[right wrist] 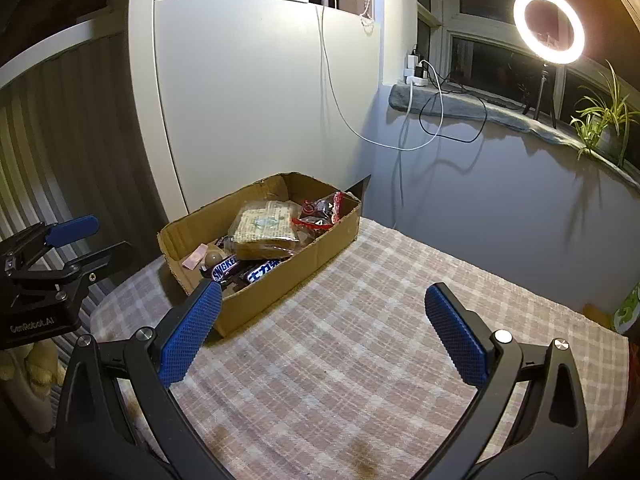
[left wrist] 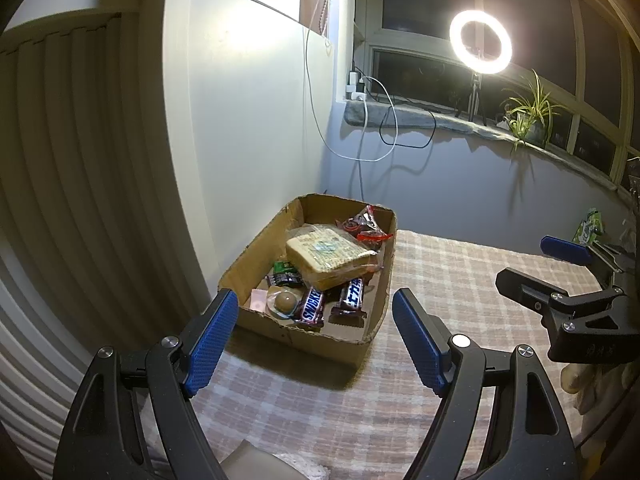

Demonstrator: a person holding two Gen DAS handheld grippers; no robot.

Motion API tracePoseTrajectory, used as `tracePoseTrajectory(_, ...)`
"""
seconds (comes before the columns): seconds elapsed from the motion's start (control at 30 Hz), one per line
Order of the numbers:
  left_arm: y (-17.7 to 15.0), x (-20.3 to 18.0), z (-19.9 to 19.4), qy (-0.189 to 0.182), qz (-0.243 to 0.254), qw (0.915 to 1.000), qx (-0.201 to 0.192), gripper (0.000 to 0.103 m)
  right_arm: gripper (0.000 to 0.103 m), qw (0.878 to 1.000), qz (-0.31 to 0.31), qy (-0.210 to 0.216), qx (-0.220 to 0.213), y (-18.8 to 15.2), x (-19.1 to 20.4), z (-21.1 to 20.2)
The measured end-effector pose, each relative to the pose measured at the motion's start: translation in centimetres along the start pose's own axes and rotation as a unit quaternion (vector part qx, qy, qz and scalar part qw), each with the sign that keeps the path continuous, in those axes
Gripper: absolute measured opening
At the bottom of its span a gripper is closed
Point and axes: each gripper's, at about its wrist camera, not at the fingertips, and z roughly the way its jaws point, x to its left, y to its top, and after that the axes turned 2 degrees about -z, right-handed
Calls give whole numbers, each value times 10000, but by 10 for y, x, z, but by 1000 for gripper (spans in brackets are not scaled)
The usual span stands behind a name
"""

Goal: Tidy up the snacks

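An open cardboard box [left wrist: 256, 248] [right wrist: 320, 248] stands on the plaid cloth against the white cabinet. It holds a wrapped bread loaf [left wrist: 330, 256] [right wrist: 264, 230], two Snickers bars [left wrist: 310, 306] [right wrist: 224, 268], red packets [left wrist: 366, 226] [right wrist: 320, 212], a round brown sweet [left wrist: 285, 301] [right wrist: 212, 258] and small packets. My left gripper [left wrist: 316, 320] is open and empty, just in front of the box. My right gripper [right wrist: 320, 312] is open and empty above the cloth, right of the box. Each gripper shows at the edge of the other's view [left wrist: 560, 272] [right wrist: 80, 248].
The plaid cloth [right wrist: 360, 360] covers the table, with brown stains near the front edge. A green packet [left wrist: 590, 226] [right wrist: 630, 306] lies at the far right. White and black cables [right wrist: 404, 136] hang by the wall. A ring light [left wrist: 480, 40] and a plant [left wrist: 528, 116] stand on the sill.
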Motion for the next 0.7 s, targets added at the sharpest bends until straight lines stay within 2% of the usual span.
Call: tracePoseTrajectory(0.7,-2,-2,-1,-30,58,10000,-5,80,103,9998,80,-88,150,-10,-5,3)
